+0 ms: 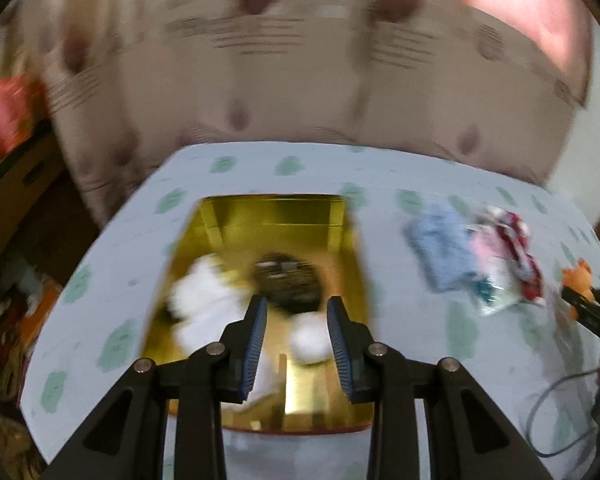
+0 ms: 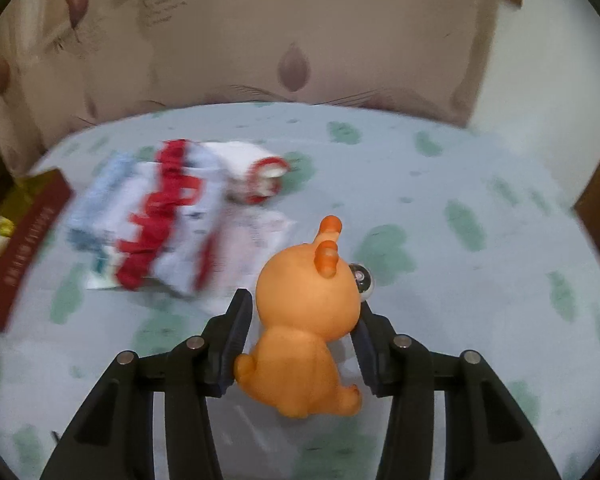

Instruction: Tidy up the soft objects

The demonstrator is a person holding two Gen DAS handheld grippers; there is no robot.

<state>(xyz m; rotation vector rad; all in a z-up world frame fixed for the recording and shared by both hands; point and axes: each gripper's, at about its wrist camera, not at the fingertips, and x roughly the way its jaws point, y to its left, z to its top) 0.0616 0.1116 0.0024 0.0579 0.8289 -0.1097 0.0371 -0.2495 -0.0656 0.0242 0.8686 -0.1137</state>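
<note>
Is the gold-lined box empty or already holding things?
Holding things. The left wrist view shows white soft items and a dark item inside the gold-lined box; blur hides detail.

Left gripper: black angular frame with triangular cut-outs, four round silver screws, and ribbed blue pads at 11 and 1 o'clock. Right gripper: the same black frame and silver screws, with dark ribbed pads.
</note>
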